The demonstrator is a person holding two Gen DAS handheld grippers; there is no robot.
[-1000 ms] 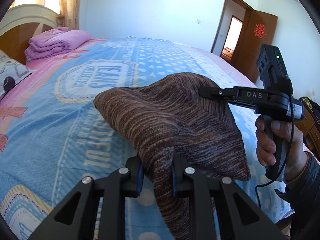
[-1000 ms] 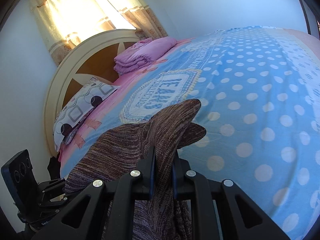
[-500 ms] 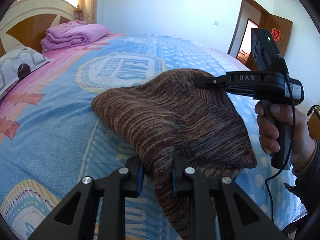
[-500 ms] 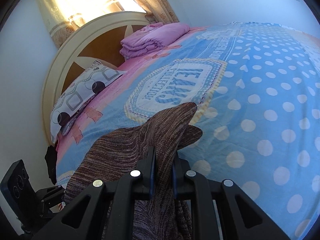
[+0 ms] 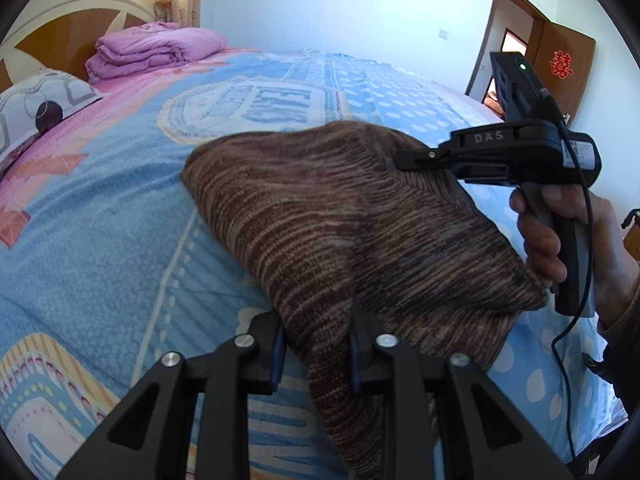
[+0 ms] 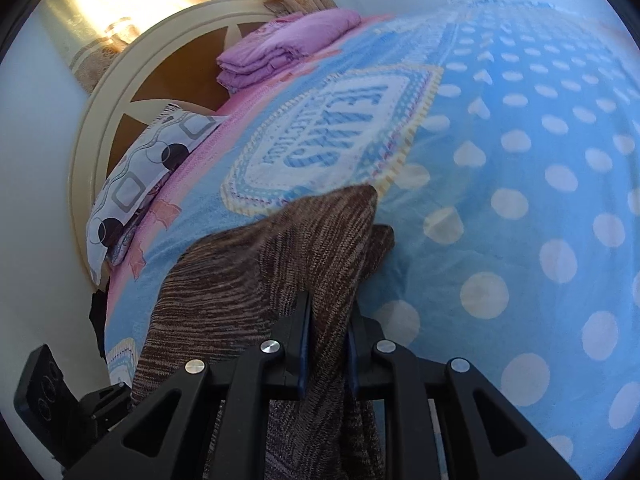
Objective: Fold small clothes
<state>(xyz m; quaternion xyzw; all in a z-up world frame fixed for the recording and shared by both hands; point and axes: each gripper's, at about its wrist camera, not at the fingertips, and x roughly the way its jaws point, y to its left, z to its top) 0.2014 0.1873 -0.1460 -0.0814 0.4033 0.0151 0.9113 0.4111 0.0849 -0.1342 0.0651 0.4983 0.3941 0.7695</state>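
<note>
Now I have a brown knit garment (image 5: 360, 216) held up between both grippers over the bed (image 5: 100, 240), its far fold lying on the blue printed bedspread. My left gripper (image 5: 316, 344) has the near edge of the knit between its jaws; they have just been opening, and the cloth now sits against the right pad with a small gap at the left pad, so the hold has loosened. My right gripper (image 6: 326, 344) is clenched on a bunched fold of the same garment (image 6: 280, 264), cloth pressed between both pads, with the rest draping down below them. From the left wrist view I see the right gripper (image 5: 404, 160) biting the upper edge of the knit, a hand (image 5: 560, 240) on its handle. A folded pink blanket (image 5: 156, 50) and a patterned pillow (image 5: 36, 108) lie by the headboard (image 6: 132, 92).
</note>
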